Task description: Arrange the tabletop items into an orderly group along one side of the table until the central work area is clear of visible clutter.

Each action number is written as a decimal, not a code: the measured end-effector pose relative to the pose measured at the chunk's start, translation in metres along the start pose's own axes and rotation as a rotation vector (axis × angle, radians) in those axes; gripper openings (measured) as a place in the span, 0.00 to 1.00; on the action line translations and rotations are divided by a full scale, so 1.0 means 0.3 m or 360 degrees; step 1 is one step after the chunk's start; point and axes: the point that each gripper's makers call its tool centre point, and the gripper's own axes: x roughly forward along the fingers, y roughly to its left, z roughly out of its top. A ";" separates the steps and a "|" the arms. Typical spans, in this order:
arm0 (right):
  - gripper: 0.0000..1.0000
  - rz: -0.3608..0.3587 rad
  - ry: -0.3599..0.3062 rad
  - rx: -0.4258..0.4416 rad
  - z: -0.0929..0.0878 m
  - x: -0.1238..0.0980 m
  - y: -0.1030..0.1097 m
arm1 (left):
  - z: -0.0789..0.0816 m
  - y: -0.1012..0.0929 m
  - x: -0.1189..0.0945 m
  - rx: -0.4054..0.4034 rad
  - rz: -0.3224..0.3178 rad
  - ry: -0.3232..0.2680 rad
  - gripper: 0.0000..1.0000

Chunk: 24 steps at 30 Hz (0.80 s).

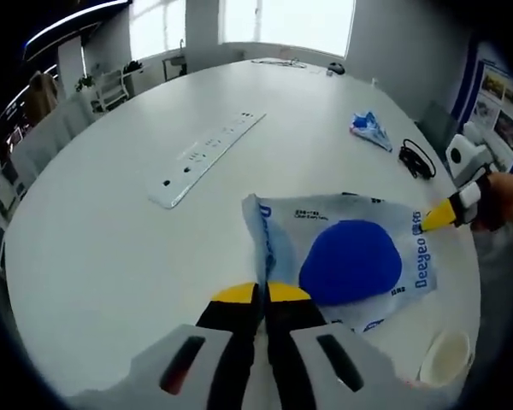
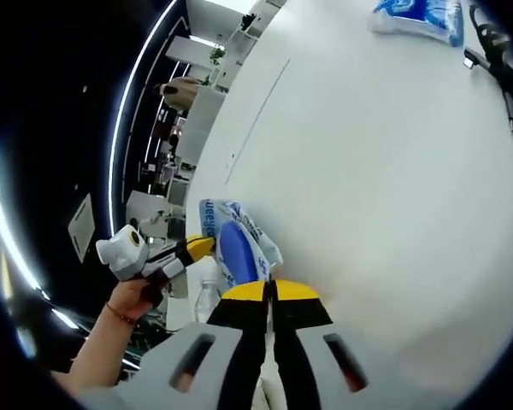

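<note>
Big white oval table (image 1: 111, 248) takes up most of both views. Long flat white power strip (image 1: 207, 157) lies on it twd the far side, well apart from the rest. Nearer: clear plastic bag (image 1: 342, 256) w/ blue print and a blue round patch, held stretched betw both grippers, just above or on the tabletop, can't tell which. Left gripper (image 1: 262, 295) clamped tight on the bag's near edge, jaws together. Right gripper (image 1: 434, 217) pinches the opp corner w/ its yellow tips; in right gripper view its jaws (image 2: 268, 290) are closed on the bag (image 2: 238, 248). Black cable (image 1: 417, 159) near table's right edge. Small blue-white packet (image 1: 371, 130) just beside it. White paper cup (image 1: 445, 356) at the near edge.
</note>
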 end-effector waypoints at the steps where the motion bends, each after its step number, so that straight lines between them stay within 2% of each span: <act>1: 0.00 0.0001 -0.0002 -0.0009 0.005 -0.003 0.002 | 0.004 -0.004 -0.006 -0.0004 0.0001 -0.0003 0.00; 14: 0.00 0.0037 0.0003 -0.0155 0.053 -0.062 0.040 | 0.060 -0.053 -0.081 -0.0049 0.0029 -0.0054 0.00; 24: 0.00 0.0054 -0.0008 -0.0339 0.150 -0.122 0.070 | 0.099 -0.117 -0.140 -0.0109 0.0058 -0.0119 0.00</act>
